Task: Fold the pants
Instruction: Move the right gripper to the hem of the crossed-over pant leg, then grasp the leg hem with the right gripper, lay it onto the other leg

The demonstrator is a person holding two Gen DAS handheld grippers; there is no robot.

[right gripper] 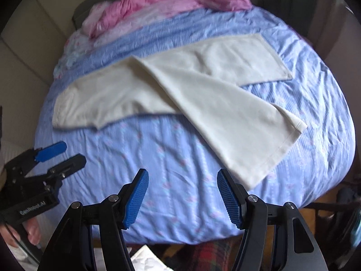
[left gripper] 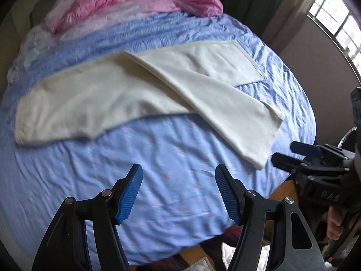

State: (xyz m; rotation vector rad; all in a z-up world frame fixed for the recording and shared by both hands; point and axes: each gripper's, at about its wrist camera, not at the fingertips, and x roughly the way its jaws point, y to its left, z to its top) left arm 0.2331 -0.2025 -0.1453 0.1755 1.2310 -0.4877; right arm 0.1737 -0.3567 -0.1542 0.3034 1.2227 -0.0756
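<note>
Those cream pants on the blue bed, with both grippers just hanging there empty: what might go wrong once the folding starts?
1. The pants lie with one leg crossed over the other; folding without straightening could leave a crooked stack.
2. The near leg's hem sits close to the bed's edge and might slip off when tugged.
3. The bedsheet is wrinkled and loose, so the open left gripper or right gripper may pinch sheet with cloth.

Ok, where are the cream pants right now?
The cream fabric pants lie spread across the middle of the blue patterned bedsheet, legs splayed toward the right in both wrist views, below the pink bedding, beyond both open grippers.
</note>
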